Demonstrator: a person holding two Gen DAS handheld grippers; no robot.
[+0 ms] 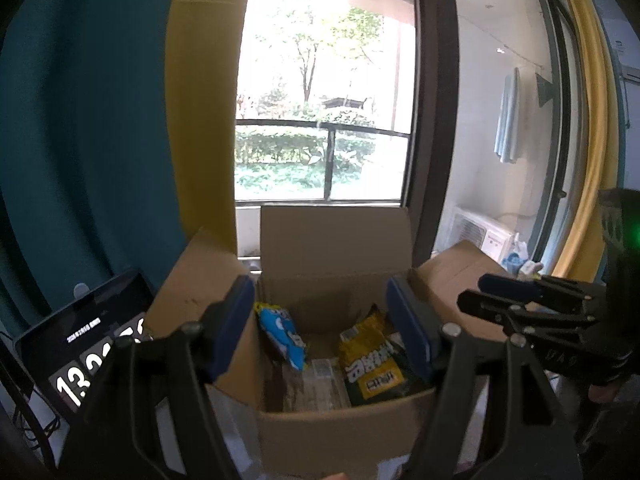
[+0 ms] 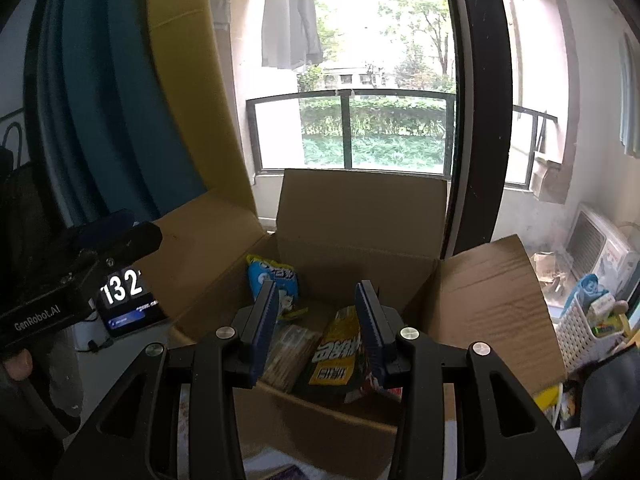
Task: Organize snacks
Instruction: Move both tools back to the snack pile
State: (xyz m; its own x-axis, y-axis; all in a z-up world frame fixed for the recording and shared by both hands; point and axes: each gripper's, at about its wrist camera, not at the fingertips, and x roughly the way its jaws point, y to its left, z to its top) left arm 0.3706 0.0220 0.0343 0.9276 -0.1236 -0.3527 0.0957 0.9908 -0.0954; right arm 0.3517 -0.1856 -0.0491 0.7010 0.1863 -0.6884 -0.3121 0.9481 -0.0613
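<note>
Both claws hang empty and spread above the cardboard box (image 1: 340,432): my left claw (image 1: 324,328) frames the opening, my right claw (image 2: 316,320) sits over it too. Inside the box, a blue snack bag (image 2: 272,280) leans at the far-left wall, long axis upright; a yellow-green packet (image 2: 340,356) lies right of it, pointing away from me. I judge a drop just finished; next I need another snack from outside the box.

Right gripper (image 2: 316,316) hangs over the open box (image 2: 492,300), fingers (image 2: 266,312) apart and empty, blue bag (image 2: 272,280) and yellow bag (image 2: 340,352) inside.
</note>
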